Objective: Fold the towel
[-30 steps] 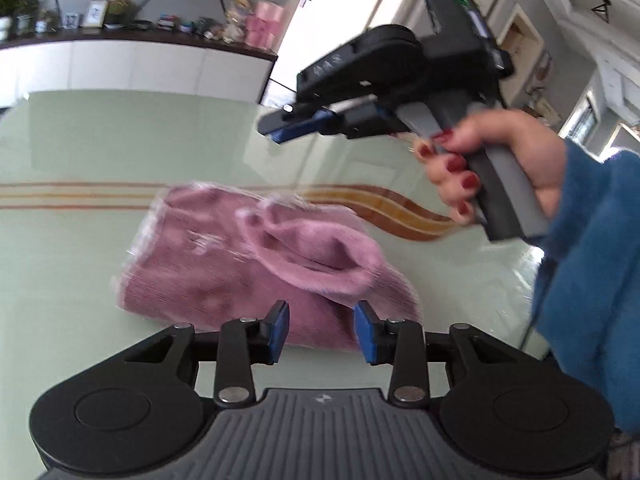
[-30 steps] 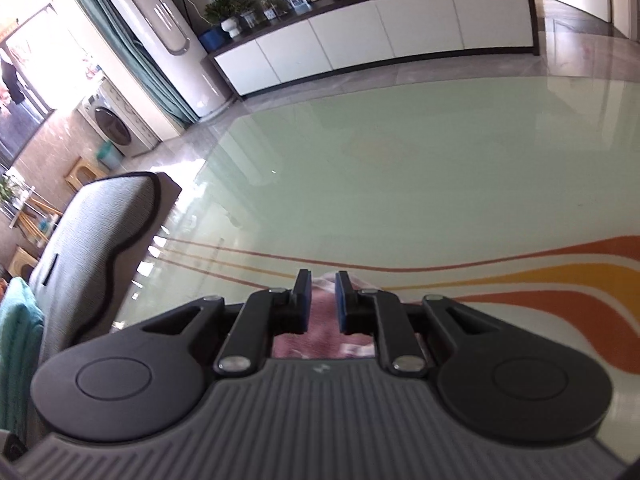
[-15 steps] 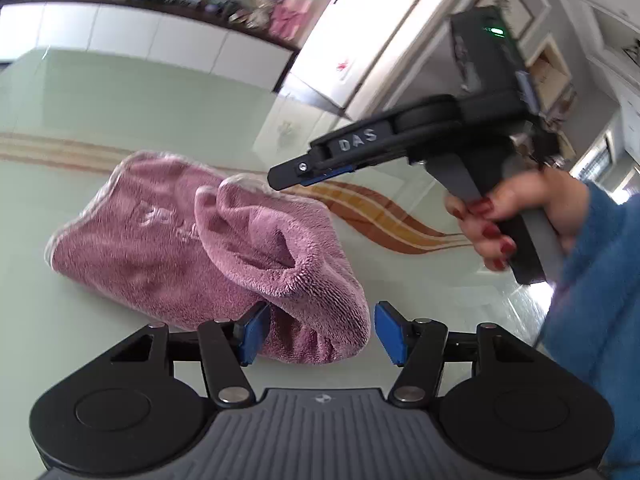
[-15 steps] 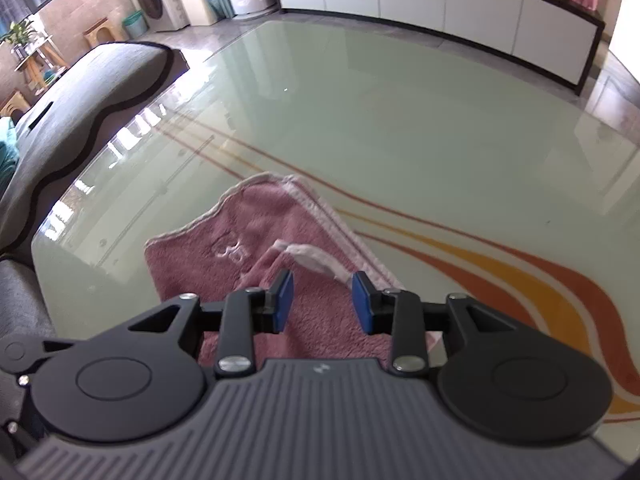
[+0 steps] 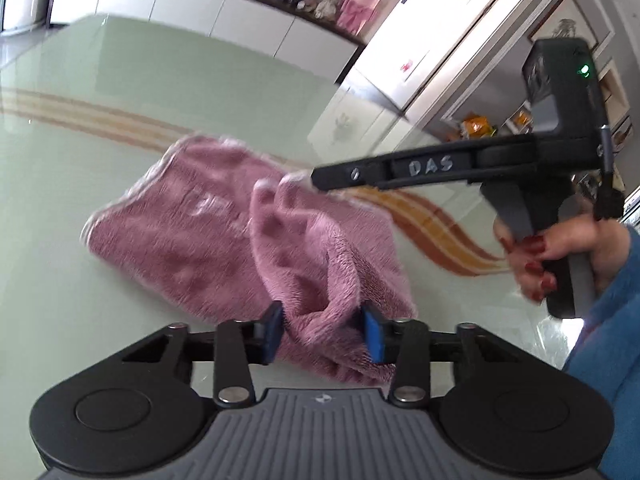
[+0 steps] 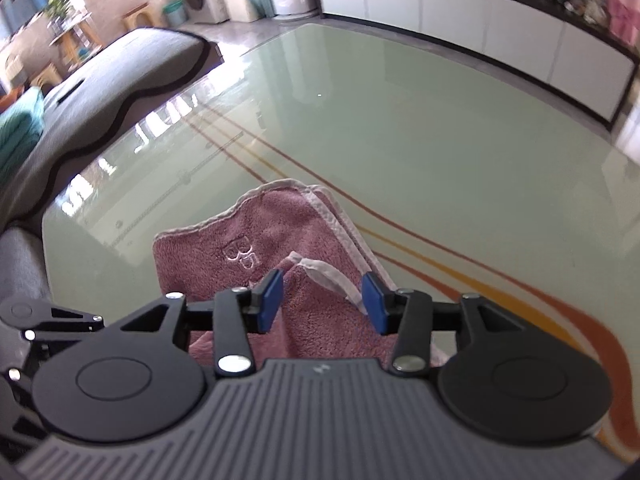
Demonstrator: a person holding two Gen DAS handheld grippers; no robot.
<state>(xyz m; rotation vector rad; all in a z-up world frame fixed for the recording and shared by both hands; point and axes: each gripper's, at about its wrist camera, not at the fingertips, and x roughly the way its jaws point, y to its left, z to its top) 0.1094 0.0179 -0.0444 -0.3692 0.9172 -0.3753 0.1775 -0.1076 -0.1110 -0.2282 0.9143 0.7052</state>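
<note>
Hovering low over the pink towel [image 5: 192, 232], my left gripper [image 5: 320, 334] was open around its near fold; my right gripper [image 6: 323, 298] was open above it.

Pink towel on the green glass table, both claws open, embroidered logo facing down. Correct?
Not quite: the logo faces up. The right wrist view shows the embroidered letters on top of the towel. The rest holds: left claw and right claw are open, on the table.

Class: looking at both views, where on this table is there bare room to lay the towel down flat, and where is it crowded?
Bare glass table lies beyond the towel, towards the white cabinets. It is crowded near the camera, where the left claw and right claw straddle bunched cloth.
</note>
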